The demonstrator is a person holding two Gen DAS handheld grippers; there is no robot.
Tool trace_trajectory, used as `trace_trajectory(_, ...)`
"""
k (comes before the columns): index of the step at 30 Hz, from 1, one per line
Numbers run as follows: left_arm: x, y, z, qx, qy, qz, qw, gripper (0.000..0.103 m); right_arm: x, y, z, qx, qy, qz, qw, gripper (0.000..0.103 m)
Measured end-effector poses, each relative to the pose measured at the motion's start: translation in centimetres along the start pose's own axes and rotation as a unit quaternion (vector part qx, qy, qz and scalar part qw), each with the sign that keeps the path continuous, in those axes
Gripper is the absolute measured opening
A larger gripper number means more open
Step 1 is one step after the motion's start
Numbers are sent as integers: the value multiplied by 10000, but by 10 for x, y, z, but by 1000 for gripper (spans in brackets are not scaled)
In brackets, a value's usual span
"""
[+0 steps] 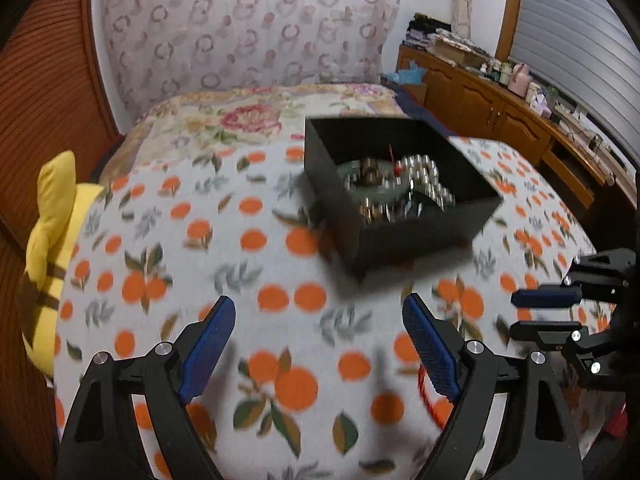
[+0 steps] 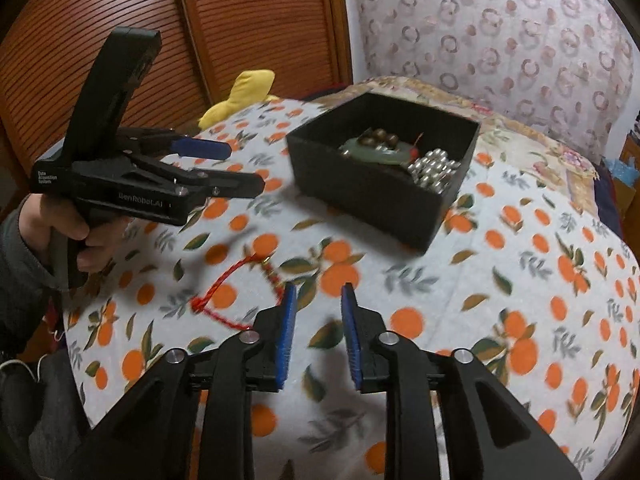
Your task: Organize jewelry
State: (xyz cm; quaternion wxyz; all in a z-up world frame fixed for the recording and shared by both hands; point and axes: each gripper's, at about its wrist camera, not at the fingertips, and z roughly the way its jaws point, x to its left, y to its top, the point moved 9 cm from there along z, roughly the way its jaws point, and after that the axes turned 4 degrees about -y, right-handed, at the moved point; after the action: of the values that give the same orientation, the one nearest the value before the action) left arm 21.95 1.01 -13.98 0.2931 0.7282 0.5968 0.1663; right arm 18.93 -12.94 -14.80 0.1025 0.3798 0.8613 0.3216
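We have a bed under an orange-print blanket [image 2: 500,288]; everything sits on it. Ahead of both tongs, well apart from them, is the black box [image 2: 384,184], open-topped, already holding silver beads [image 2: 434,170], a green bangle [image 2: 376,151] and some brown beads.

The remaining loose piece is the red cord bracelet [image 2: 236,284], on the blanket just left of our right tongs [image 2: 319,334] and below the left tongs [image 2: 240,168]. In the left wrist view only a sliver of red shows beside the right-hand pad.

Left tongs [image 1: 320,344]: spread wide, empty. Right tongs: parted by a narrower gap, empty.

Handling, our judgement: the cord is light, limp and thin, and will sag and could snag on the fleece. Best pinch is at the knot or the small beaded section, not the bare cord.

Readable text on the left tongs' body: "Data Acquisition System"; a second logo is too blurred to read confidently.
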Motion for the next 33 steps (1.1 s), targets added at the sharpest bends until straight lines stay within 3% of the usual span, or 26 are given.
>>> trace_trajectory(1, -1, -5, 0, 32, 14, 15, 10000, 82, 4, -3, 0, 26, 19, -19, 10000, 37)
trace_trajectory(10, 0, -28, 1, 166, -3, -42, 9999, 84, 32, -19, 4, 239, 159, -230, 9993, 37)
trace_trajectory(15, -6, -31, 3, 205, -49, -34, 9998, 84, 42, -23, 8, 299, 4, -609, 9977, 36)
trace_trajectory(17, -9, -32, 4, 218, -64, -9, 9997, 84, 41, -23, 7, 302, -50, -670, 9973, 16)
trace_trajectory(22, -22, -34, 4, 235, -141, 93, 9996, 84, 34, -25, 0, 260, -32, -639, 9976, 9)
trace_trajectory(28, -38, -32, 6, 242, -306, 236, 9990, 84, 14, -25, -7, 157, -156, -389, 9990, 9)
trace_trajectory(33, -50, -31, 10, 276, -450, 342, 9980, 67, 6, -24, -10, 79, -191, -274, 9994, 9)
